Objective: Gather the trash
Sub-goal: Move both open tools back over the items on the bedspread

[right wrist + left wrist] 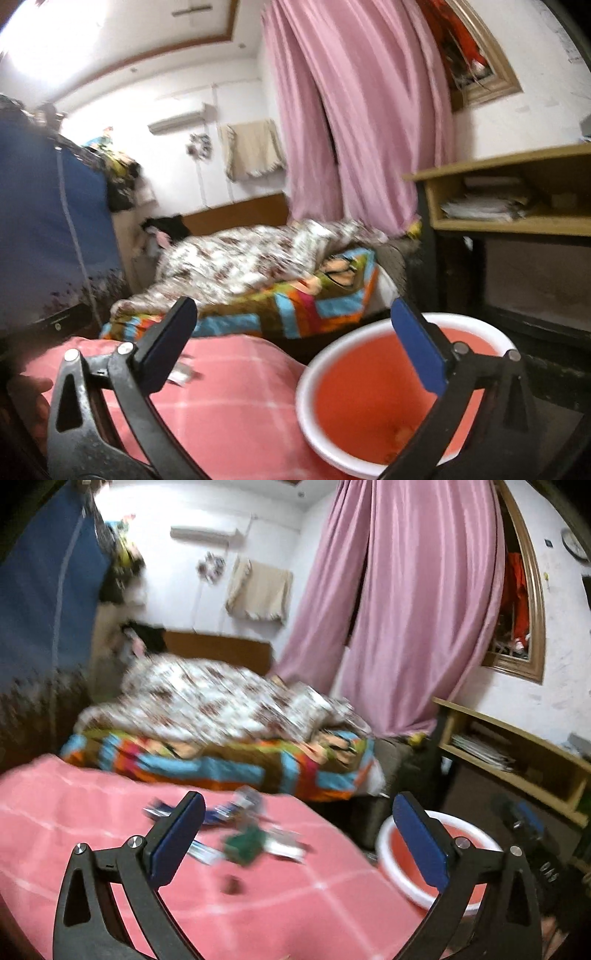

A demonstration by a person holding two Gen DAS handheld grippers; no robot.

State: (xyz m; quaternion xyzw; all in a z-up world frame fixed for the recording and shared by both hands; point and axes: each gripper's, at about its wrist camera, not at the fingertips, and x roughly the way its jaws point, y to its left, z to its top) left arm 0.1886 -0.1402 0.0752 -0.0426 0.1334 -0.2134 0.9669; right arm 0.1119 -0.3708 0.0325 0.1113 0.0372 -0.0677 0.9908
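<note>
Trash [243, 834] lay scattered on the pink checked cloth [92, 812], ahead of the left gripper [297, 834]: a green crumpled piece, some blue and white wrappers, a flat pale scrap and a small dark bit nearer the camera. All of it was blurred, so the exact materials could not be told; the shapes suggested thin foil or paper, light and easily crushed. One pale scrap [181, 374] also showed in the right wrist view, just beside the right gripper's near finger.

Both grippers stood wide open and held nothing; the left one's blue pads [173, 842] framed the litter without touching it. The right gripper [299, 350] hung with one finger over the basin [306, 387], a round plastic tub with a white rim and smooth red inside, set just off the cloth's edge. A faint speck sat near its bottom, too blurred to name.

By my reading the step in hand was a reach back to the pile for another piece, the basin serving as the bin. The next move called for lowering the left gripper onto one piece, probably the green one, and closing gently, since the soft cloth could bunch up between the pads along with the wrapper.
</note>
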